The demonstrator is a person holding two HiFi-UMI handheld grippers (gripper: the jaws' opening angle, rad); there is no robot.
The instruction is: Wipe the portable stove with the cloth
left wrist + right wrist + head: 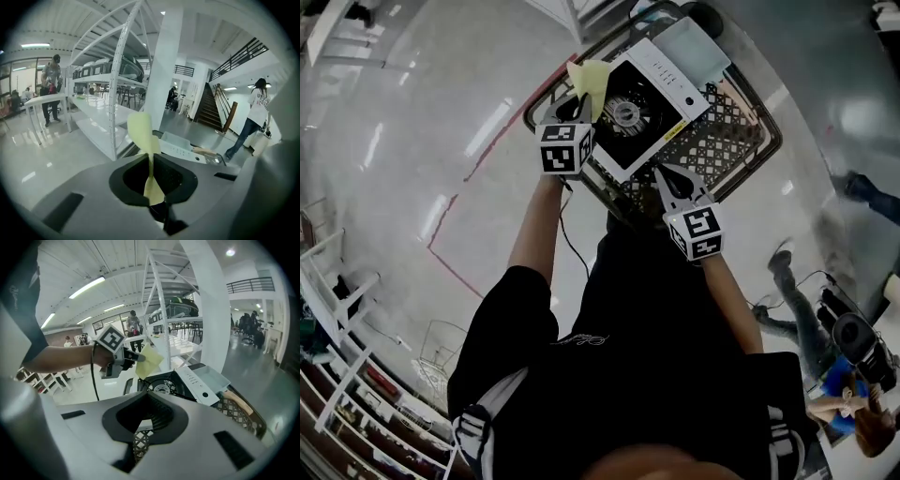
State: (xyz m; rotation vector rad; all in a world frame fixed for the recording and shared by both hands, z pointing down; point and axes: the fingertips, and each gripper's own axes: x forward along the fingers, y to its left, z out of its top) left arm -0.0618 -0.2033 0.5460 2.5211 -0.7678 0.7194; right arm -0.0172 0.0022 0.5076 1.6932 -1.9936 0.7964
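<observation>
light: ceiling strips [86, 287] | floor [487, 131] glare | edges: fisheye, dark vignette

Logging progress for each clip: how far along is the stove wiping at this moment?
Done: the cloth is picked up, pinched in the left gripper. In hand: it hangs at the far left corner of the portable stove, apparently just off the surface. Left: the wiping itself; no cleaned patch can be made out. The right gripper is shut and empty over the basket.

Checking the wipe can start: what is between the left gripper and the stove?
Only the cloth, pinched in the left gripper, sticks out toward the stove; the head view shows it.
</observation>
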